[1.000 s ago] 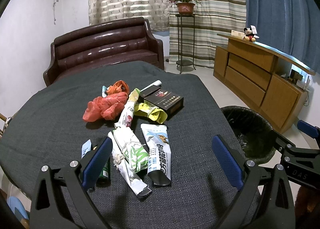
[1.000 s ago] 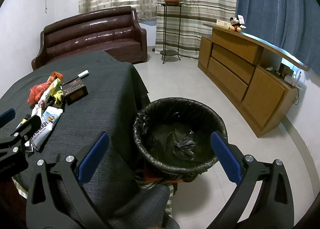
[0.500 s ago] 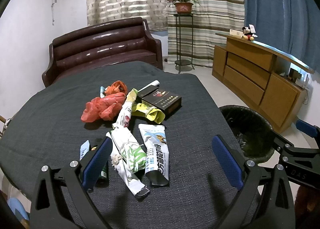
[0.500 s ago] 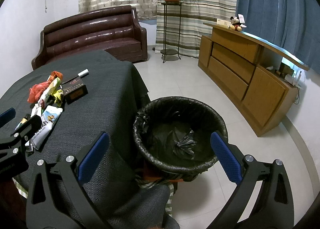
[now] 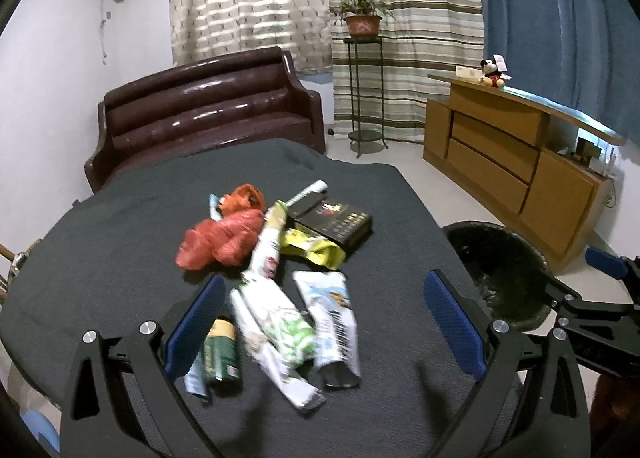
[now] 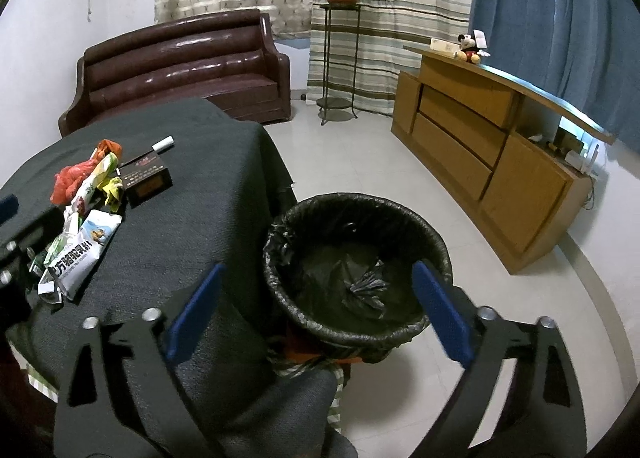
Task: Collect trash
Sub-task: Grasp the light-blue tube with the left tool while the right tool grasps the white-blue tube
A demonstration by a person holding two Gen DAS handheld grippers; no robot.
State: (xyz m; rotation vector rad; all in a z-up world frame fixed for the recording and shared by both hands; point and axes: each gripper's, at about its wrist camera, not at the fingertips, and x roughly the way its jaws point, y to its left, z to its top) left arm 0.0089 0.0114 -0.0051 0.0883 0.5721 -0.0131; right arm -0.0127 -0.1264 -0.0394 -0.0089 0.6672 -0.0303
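Note:
A pile of trash lies on the dark table [image 5: 100,258]: a red plastic bag [image 5: 224,238], a black box [image 5: 332,218], a yellow wrapper [image 5: 316,250], a white-green wrapper [image 5: 276,318], a white-blue pouch [image 5: 332,314] and a small green bottle [image 5: 220,350]. My left gripper [image 5: 324,322] hovers open just above the near wrappers, touching none. My right gripper [image 6: 318,312] hangs over the black-lined bin [image 6: 280,226]. Its jaws are closing with nothing between them. A crumpled black piece [image 6: 366,290] lies inside the bin.
The bin [image 5: 500,270] stands off the table's right edge, above a grey chair seat [image 6: 260,410]. A brown sofa [image 5: 200,114] is behind the table. A wooden sideboard [image 6: 480,146] and a plant stand [image 6: 338,58] line the far wall across tiled floor.
The right gripper's blue fingers have drawn a little closer together over the bin. The pile sits slightly lower and nearer in the left wrist view, with some blur.

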